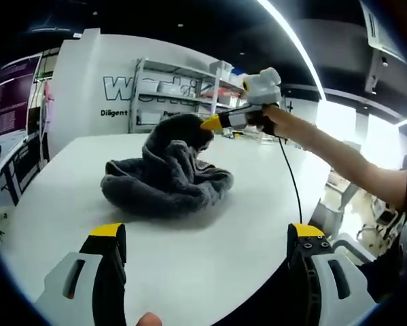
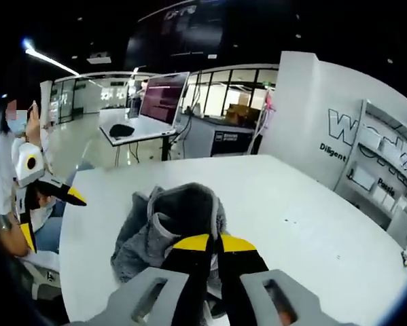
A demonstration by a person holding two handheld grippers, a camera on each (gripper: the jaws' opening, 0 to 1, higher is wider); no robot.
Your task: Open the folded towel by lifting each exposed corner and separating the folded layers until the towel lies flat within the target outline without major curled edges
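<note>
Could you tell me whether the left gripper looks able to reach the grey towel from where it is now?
Probably yes. The left gripper has its jaws open, with only bare white table between it and the grey towel. The right gripper is shut on the towel's raised top, leaving the near edge free.

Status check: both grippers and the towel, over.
Left gripper open, clear of towel. Right gripper shut on towel, pinching a raised fold. Towel bunched on white table, not flat. Nothing in the way.
</note>
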